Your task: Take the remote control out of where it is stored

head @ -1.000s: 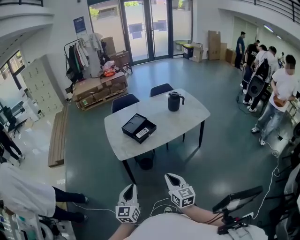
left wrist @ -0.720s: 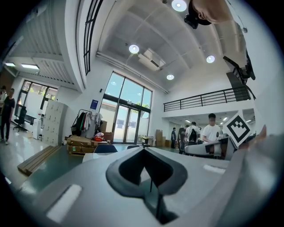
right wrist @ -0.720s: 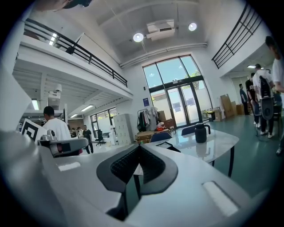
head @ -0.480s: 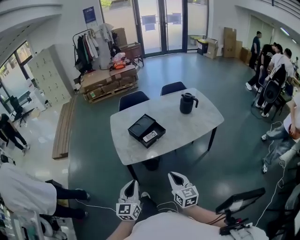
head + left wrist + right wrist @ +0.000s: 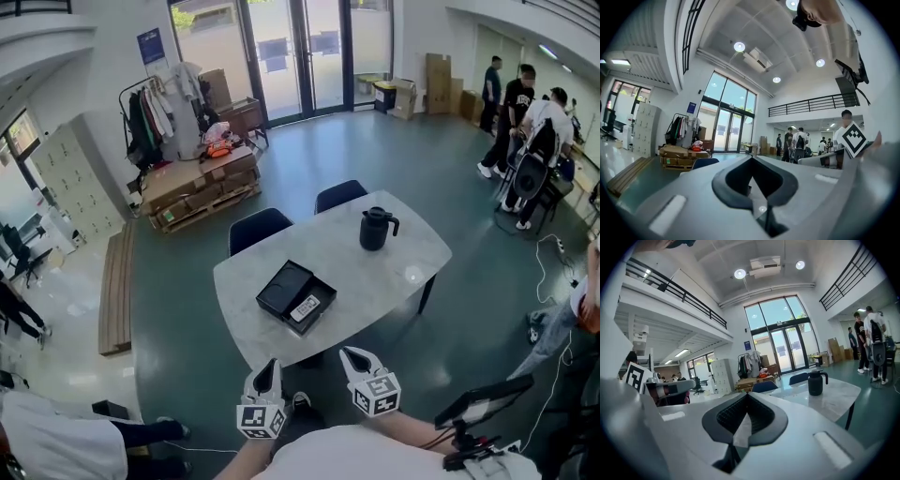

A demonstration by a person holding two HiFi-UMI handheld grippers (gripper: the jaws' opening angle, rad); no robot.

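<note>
You carry the left gripper (image 5: 266, 371) and right gripper (image 5: 355, 359) closed and empty, short of the table (image 5: 394, 281), because the remote (image 5: 306, 308) seems to lie in the black box (image 5: 284, 289) near the table's front edge, beyond reach.

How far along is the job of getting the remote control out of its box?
Done: nothing yet; the black box lies apparently open on the table, contents unclear. In hand: nothing; the left gripper and right gripper are both shut and empty, short of the table. Left: reach the box, grip the remote, lift it out.
</note>
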